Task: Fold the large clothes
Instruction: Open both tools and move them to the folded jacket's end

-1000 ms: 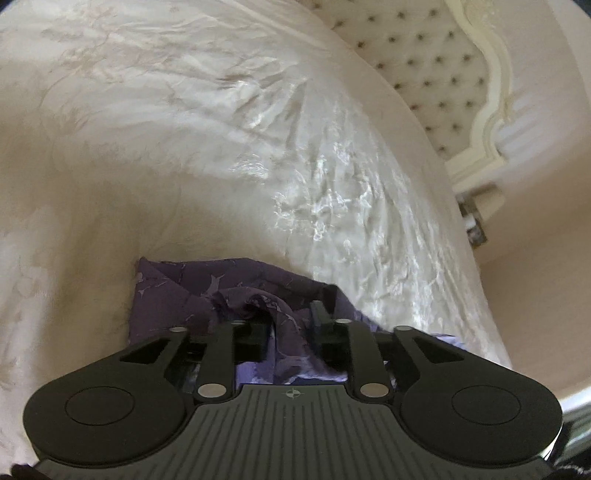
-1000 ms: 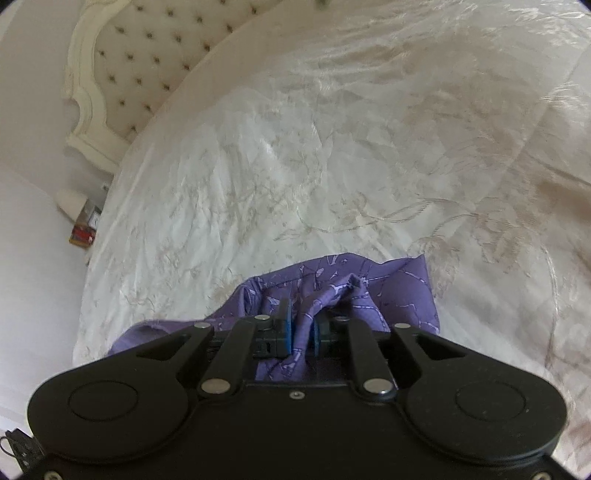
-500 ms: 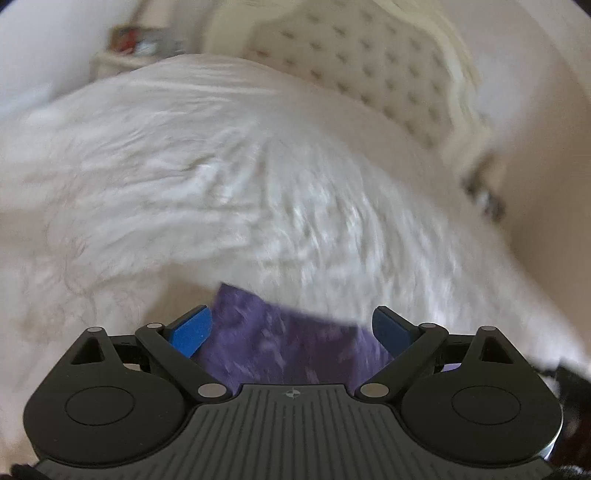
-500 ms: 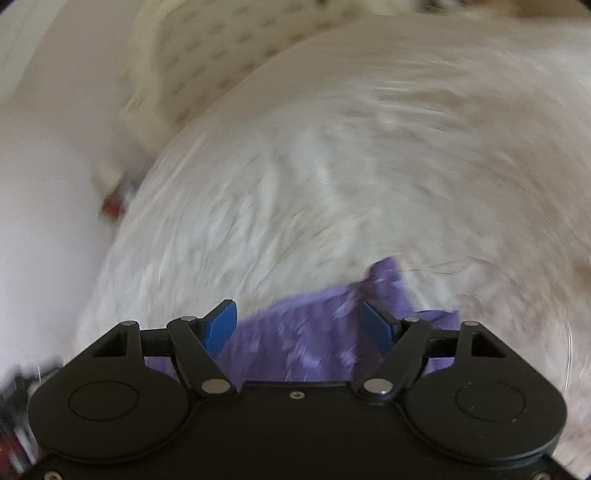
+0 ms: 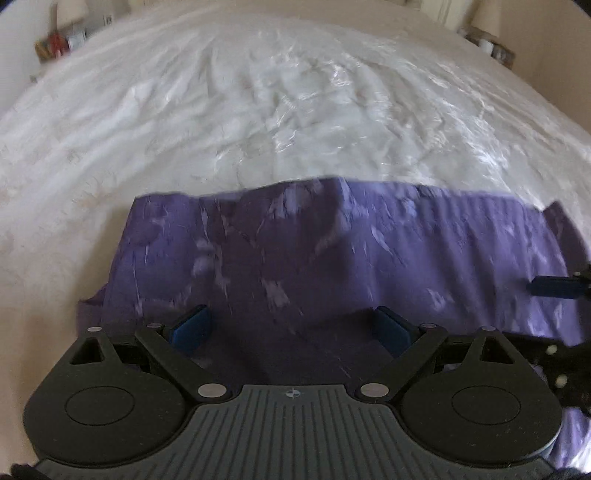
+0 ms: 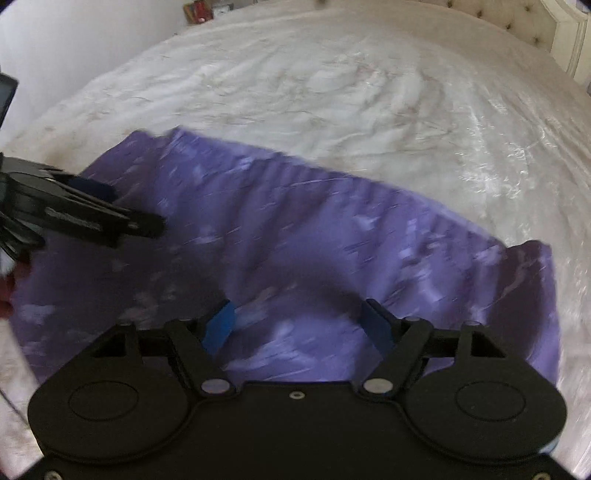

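Note:
A purple patterned garment [image 5: 332,251] lies spread flat on the white bedspread [image 5: 295,92]. My left gripper [image 5: 291,314] hovers over the garment's near left part, open, with only flat cloth below its blue pads. My right gripper [image 6: 298,308] hangs over the near right part of the garment [image 6: 295,229]; its jaws are opening and nothing is pinched between them. One blue pad [image 5: 554,286] of the right gripper shows at the right edge of the left wrist view. A finger [image 6: 140,223] of the left gripper reaches in from the left of the right wrist view.
The bedspread [image 6: 351,92] stretches wide beyond the garment. A tufted headboard [image 6: 517,22] stands at the far right. Small items sit on a bedside stand [image 5: 55,44] at the far left and on another [image 5: 487,44] at the far right.
Both grippers were shut on bunched purple cloth a second ago. They have let go, opened wide and rolled, and the garment now lies spread flat below them.

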Demonstrator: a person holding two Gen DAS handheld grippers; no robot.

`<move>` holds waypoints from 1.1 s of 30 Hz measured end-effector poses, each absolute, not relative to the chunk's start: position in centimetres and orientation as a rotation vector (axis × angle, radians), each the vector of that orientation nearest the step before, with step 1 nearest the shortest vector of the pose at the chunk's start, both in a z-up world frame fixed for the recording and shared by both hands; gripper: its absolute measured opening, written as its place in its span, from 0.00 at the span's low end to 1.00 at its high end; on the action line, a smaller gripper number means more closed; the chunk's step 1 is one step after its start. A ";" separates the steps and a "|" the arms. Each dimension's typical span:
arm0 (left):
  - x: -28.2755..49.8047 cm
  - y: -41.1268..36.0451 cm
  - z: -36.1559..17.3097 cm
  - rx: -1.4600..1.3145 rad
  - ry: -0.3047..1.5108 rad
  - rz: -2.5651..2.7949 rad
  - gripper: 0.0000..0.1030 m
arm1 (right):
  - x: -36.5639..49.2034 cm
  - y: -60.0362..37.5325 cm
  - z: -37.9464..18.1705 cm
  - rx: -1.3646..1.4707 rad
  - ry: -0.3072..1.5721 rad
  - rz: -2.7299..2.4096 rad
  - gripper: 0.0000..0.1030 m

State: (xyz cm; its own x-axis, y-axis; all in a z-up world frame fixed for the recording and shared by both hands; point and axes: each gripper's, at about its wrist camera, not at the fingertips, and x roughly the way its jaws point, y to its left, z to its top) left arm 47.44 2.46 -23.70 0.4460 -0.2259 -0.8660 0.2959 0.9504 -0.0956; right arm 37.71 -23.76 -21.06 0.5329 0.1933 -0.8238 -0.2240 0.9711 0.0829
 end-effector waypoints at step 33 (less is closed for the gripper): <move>39.6 16.2 -20.8 -0.350 1.109 -0.245 1.00 | 24.7 -40.1 -20.6 0.630 0.984 -0.125 0.97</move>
State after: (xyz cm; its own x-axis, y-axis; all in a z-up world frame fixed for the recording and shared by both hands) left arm 39.64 16.19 -20.80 0.4273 -0.3638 -0.8277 0.0192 0.9189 -0.3940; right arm 24.67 -40.06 -20.62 0.5622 0.1778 -0.8076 0.3742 0.8162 0.4402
